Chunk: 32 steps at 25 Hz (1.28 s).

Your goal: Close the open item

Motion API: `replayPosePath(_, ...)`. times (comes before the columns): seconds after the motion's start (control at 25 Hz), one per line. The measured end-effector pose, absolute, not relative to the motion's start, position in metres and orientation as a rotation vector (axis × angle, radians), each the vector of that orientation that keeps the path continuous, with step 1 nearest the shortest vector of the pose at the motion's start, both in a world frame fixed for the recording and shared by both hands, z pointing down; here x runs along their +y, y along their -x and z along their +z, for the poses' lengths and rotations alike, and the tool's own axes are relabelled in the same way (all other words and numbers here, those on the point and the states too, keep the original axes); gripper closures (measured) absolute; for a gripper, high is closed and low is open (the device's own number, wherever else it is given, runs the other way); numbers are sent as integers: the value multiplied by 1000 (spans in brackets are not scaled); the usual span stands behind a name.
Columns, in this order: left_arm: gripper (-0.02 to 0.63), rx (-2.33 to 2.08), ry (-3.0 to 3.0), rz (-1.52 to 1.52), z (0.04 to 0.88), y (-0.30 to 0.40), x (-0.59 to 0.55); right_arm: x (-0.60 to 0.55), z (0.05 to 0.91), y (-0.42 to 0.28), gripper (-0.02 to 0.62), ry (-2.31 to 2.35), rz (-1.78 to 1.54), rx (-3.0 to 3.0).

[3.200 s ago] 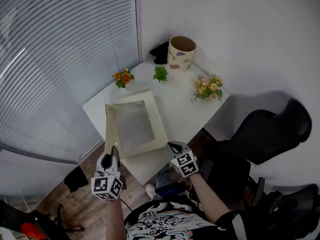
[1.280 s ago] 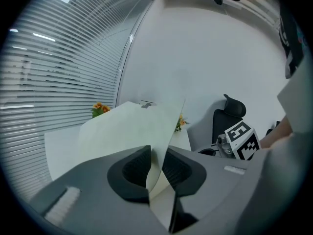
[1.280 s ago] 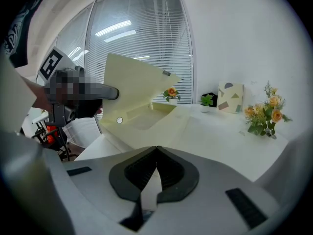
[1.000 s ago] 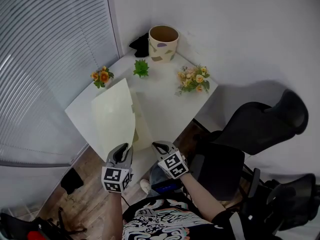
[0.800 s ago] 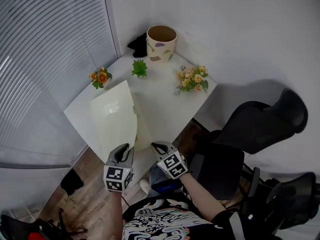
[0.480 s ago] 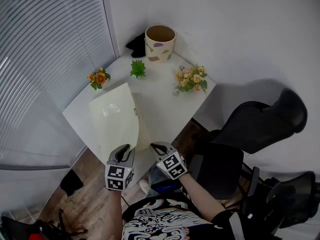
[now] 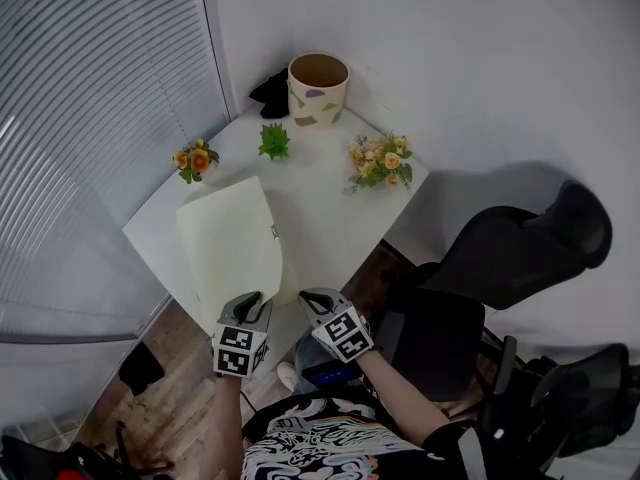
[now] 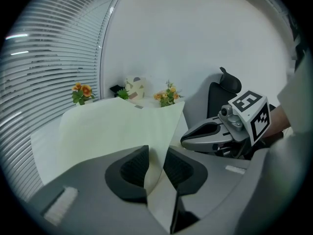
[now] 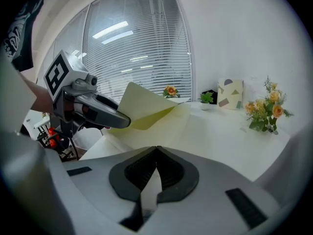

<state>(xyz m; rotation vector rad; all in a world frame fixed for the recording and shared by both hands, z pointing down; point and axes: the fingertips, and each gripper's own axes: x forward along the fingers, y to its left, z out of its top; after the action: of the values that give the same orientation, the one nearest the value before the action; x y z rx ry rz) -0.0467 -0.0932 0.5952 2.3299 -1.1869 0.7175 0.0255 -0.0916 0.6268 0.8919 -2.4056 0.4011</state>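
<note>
1. Two claws sit at the near edge of the white bench (image 7: 335, 193). The left claw (image 8: 155, 151) has the edge of the pale yellow lid (image 7: 232, 243) between its jaws. They're opening, pads not squeezing it.
2. The lid's tilted over the box (image 9: 168, 126), not flat yet. The box is at near left.
3. The right claw (image 9: 156, 148) is pinched together and empty, just right of the box.

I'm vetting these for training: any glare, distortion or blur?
Head view: fisheye bows the grey slatted blinds; soft even light, faint shadow beside the black office chair. Left gripper view: dark round vignette, pale yellow cardboard box sharp, no glare. Right gripper view: bright reflected streaks across the blinds.
</note>
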Motion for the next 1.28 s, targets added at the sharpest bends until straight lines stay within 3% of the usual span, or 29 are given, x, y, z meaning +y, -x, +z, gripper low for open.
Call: replayPosePath(1.28,479,-857,-2206,1320,628,28,-90,-95,623,-24,592,-778,485,-2414)
